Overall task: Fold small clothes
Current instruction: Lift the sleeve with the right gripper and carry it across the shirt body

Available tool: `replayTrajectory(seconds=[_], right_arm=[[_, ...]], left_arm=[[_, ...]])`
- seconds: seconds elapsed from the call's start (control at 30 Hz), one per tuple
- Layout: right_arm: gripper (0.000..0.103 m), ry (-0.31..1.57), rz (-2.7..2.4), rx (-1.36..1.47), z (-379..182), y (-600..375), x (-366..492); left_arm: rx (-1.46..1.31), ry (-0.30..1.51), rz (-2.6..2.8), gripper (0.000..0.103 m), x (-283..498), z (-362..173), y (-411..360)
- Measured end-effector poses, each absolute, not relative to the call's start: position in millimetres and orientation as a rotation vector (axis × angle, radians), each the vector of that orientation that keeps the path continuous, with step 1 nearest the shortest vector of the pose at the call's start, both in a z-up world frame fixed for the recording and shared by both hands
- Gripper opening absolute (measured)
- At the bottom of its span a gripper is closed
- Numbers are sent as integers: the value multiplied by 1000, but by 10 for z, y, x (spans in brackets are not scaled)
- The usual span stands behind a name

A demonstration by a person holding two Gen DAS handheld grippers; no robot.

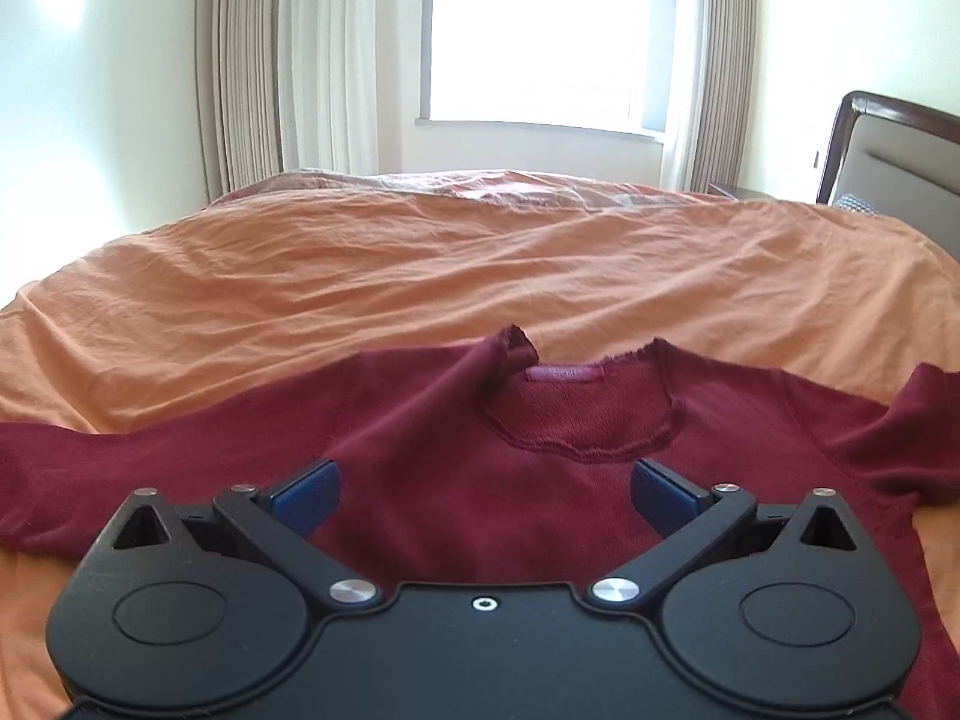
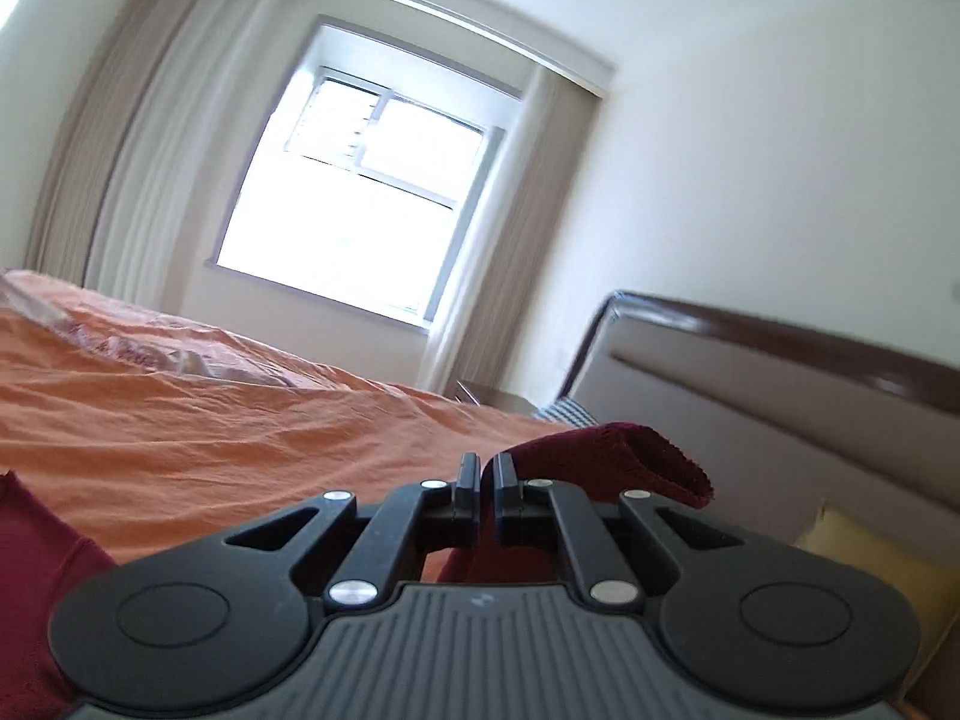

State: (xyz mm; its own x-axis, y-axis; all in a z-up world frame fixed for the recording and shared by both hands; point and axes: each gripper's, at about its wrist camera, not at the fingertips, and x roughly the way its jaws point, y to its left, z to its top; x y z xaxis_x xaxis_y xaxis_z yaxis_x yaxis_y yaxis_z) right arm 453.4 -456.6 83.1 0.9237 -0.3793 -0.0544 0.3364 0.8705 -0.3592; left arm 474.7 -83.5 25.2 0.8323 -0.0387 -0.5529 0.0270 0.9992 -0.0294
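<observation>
A maroon sweater (image 1: 456, 450) is spread on the orange bed (image 1: 360, 264), filling the lower middle of the frame just beyond the left tongs (image 1: 485, 489), which are held wide apart. Its sleeve (image 2: 606, 459) is pinched by the right tongs (image 2: 485, 483), lower centre.
</observation>
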Motion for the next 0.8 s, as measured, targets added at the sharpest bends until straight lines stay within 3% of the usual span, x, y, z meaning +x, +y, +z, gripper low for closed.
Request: replayTrajectory(seconds=[0.17,0.3,0.57,0.63,0.7,0.8], right_arm=[[0,74,-235,-679,820,-3415,4677],[0,71,-76,-779,649,-2612,4730],[3,212,-7,-623,132,-2299,4900],[16,267,-36,-573,-60,-2471,4896],[43,300,-82,-555,-177,-2613,4904],[50,356,-178,-525,-357,-2998,4847]], left_arm=[[-59,558,-32,103,4663,431,-551],[-60,548,-3,103,4605,465,-342],[-65,599,28,103,4544,289,-81],[-65,611,24,103,4538,228,-74],[-65,626,19,103,4544,163,-99],[-68,647,9,103,4550,73,-155]])
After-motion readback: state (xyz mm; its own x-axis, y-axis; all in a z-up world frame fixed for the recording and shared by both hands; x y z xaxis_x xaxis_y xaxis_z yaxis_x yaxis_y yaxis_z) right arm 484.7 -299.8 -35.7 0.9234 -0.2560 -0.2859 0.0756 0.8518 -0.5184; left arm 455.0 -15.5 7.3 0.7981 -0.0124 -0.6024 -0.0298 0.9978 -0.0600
